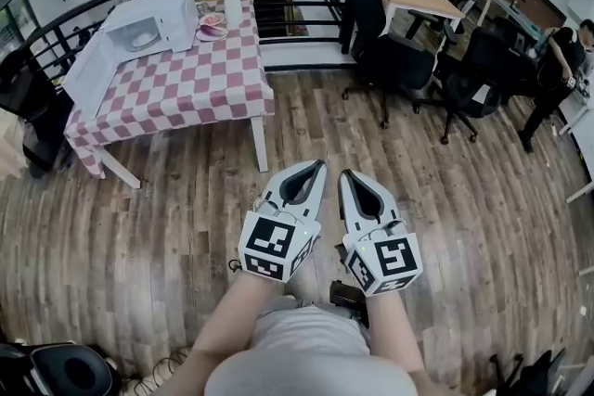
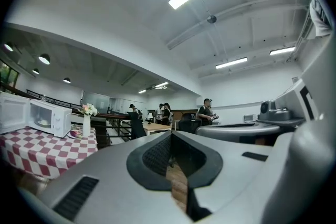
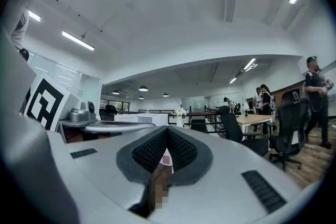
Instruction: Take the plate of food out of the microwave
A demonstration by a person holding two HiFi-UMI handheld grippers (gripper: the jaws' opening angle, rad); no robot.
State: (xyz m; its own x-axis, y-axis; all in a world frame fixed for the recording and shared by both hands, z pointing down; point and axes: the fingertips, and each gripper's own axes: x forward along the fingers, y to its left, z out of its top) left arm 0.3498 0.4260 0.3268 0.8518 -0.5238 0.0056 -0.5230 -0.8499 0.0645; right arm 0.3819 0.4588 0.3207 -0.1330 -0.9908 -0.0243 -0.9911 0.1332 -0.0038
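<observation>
Wood-floor office, checkered desk well ahead, and the plate looks to lie flat inside the open microwave, face up, round so no real long axis. Both the left tongs and right tongs are pressed together, empty. Guessing it's stiff, breakable, maybe slick, so pinch the near rim and keep it level.

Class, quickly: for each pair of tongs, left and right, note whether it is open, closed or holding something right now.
Left tongs: closed, nothing between them.
Right tongs: closed, nothing between them.
</observation>
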